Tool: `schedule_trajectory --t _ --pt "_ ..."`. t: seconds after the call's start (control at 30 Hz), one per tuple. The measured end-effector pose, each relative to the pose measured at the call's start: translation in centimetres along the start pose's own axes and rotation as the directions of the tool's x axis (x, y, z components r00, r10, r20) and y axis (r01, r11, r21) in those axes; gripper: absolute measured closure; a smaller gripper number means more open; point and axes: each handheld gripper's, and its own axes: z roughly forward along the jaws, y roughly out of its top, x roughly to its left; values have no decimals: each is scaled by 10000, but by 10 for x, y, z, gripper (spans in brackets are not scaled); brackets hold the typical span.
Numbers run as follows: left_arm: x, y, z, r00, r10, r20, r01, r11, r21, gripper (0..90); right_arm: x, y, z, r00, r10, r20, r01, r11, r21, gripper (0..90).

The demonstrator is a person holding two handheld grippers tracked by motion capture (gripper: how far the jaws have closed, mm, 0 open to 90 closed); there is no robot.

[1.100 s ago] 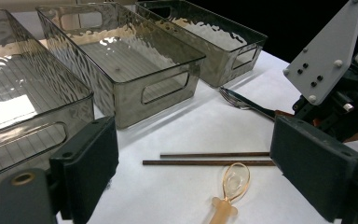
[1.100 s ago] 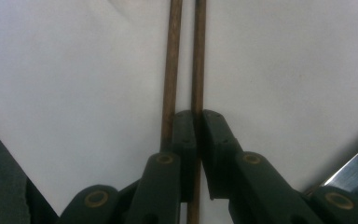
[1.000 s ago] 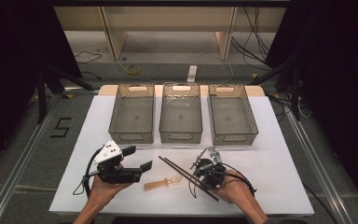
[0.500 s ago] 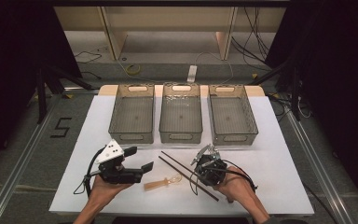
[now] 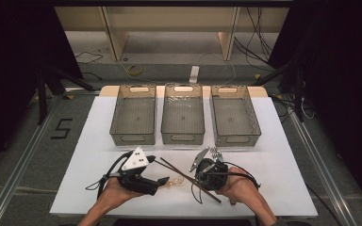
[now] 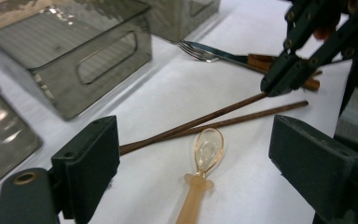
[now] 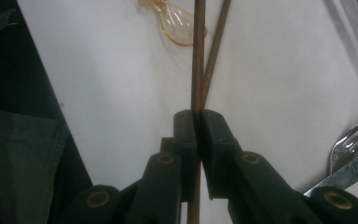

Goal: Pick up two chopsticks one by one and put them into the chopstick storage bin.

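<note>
The table (image 5: 273, 141) is covered in plain white. At its twelve o'clock side stand three bins (image 5: 183, 120) of smoky grey see-through plastic, their floors finely ribbed. The spoon (image 6: 204, 161) is clear amber, paler orange along its handle. The chopsticks (image 6: 223, 116) are dark reddish brown. The fork (image 6: 204, 50) is shiny silver with a brown handle. Both the left gripper (image 5: 158, 172) and the right gripper (image 7: 198, 122) are matt black, with brass-coloured rivets; the left carries a pale grey plate (image 5: 135, 160) dotted black.
</note>
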Motion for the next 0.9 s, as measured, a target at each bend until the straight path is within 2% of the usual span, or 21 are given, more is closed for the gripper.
schedule_trajectory --t 0.13,0.17,0.23,0.27,0.37,0.47,0.53,0.6,0.7,0.8,0.87,0.9 --pt "-5 4 9 9988 460 161 -465 9984 325 159 3 2 -5 9991 -402 -122 401 9991 -106 854" --pt "-6 5 11 9983 548 175 -554 9978 366 159 6 2 -6 9994 -312 -120 311 9994 -138 854" --pt "-9 6 16 9961 847 256 -859 9951 498 164 7 3 -8 9981 -596 -129 594 9981 -168 854" --pt "-11 7 18 9948 975 309 -991 9937 532 174 8 4 -8 9981 -593 -166 591 9981 -152 854" --pt "-18 8 23 9859 1595 502 -1632 9833 808 207 10 5 -8 9967 -783 -233 780 9969 -126 854" --pt "-23 8 27 9764 2029 746 -2102 9717 1076 232 13 6 -9 9960 -847 -267 845 9964 -97 854" --pt "-25 8 28 9725 2201 766 -2281 9664 1187 248 13 7 -9 9938 -1069 -295 1066 9942 -100 854" --pt "-26 7 28 9708 2270 781 -2355 9635 1273 273 15 6 -10 9940 -1038 -347 1034 9945 -136 854" --pt "-26 7 29 9667 2408 868 -2511 9579 1393 323 18 7 -11 9910 -1255 -463 1252 9921 -98 854" --pt "-28 4 30 9585 2652 1045 -2801 9444 1724 380 22 8 -11 9897 -1354 -471 1349 9908 -144 854" --pt "-29 4 31 9519 2841 1152 -3022 9328 1965 419 23 8 -11 9870 -1517 -522 1512 9884 -134 854" --pt "-30 3 32 9510 2836 1233 -3036 9319 1985 450 23 9 -11 9865 -1539 -551 1536 9881 -93 854"
